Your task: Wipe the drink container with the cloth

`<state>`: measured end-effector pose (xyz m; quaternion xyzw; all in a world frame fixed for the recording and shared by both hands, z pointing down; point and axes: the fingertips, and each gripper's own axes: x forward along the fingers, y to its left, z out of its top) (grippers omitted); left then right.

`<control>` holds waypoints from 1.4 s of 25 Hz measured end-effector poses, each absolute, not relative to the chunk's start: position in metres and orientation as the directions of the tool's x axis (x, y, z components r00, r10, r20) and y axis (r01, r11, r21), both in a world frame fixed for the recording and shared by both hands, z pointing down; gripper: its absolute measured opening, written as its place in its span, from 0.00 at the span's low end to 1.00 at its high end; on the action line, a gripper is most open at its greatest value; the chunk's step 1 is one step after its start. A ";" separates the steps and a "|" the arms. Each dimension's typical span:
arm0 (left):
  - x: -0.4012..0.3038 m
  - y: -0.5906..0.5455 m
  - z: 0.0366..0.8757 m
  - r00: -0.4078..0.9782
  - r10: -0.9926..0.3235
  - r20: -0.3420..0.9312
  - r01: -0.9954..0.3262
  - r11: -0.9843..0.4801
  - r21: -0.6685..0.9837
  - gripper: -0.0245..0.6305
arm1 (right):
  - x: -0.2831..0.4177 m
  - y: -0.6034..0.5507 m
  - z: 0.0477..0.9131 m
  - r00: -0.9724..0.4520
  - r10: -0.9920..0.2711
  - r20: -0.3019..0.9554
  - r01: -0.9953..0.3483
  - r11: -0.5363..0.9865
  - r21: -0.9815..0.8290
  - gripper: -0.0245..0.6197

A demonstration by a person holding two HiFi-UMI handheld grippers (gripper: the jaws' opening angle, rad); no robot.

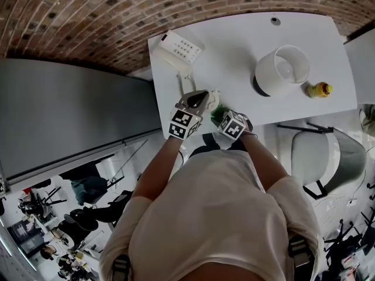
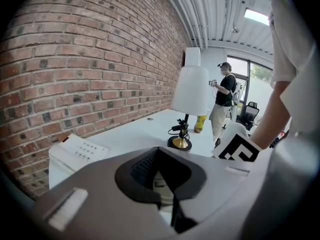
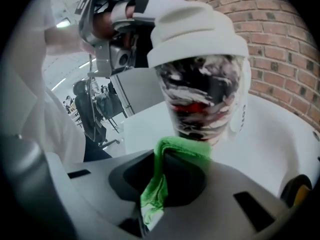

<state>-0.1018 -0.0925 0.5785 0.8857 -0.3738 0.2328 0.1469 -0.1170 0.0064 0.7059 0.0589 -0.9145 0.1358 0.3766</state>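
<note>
While the left gripper (image 2: 162,176) grips the drink container (image 3: 205,84) by its white domed lid, jaws closed against the lid's sides, the right gripper (image 3: 157,181) pinches a fold of green cloth (image 3: 165,174) between jaws pressed together and holds it against the lower wall of the cup.

**Location.** The container sits at the near edge of the white table (image 1: 234,45), toward its left side, between the two grippers. Whether its base touches the tabletop cannot be told.

**Handling.** The cup looks like a thin, clear-walled takeaway vessel with a dark, red and white filling. It is probably light, smooth and easy to dent, and the lid may pop off if squeezed or twisted hard. A hold at the lid's rim leaves the wall free for wiping. The cloth is soft and limp, so only the part bunched ahead of the jaws gives pressure.

**Edges and room.** The table's near edge lies directly below the work, and its left edge is close by. A telephone (image 1: 179,48) lies far left. A lamp (image 1: 281,70) and a small yellow object (image 1: 320,89) stand well apart to the right. Bare tabletop lies beyond the container, toward the far side.
</note>
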 end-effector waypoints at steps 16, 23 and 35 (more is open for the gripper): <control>-0.103 -0.093 0.578 0.614 -0.601 0.512 -0.736 -0.670 0.097 0.05 | -0.092 0.004 0.703 -0.727 -0.041 0.685 -0.319 0.904 -0.284 0.09; -0.102 -0.092 0.577 0.614 -0.599 0.513 -0.735 -0.671 0.097 0.05 | -0.051 -0.058 0.711 -0.662 -0.183 0.727 -0.471 0.856 -0.213 0.09; -0.100 -0.092 0.578 0.611 -0.597 0.519 -0.737 -0.669 0.097 0.05 | -0.085 -0.086 0.726 -0.671 -0.056 0.740 -0.291 0.937 -0.193 0.09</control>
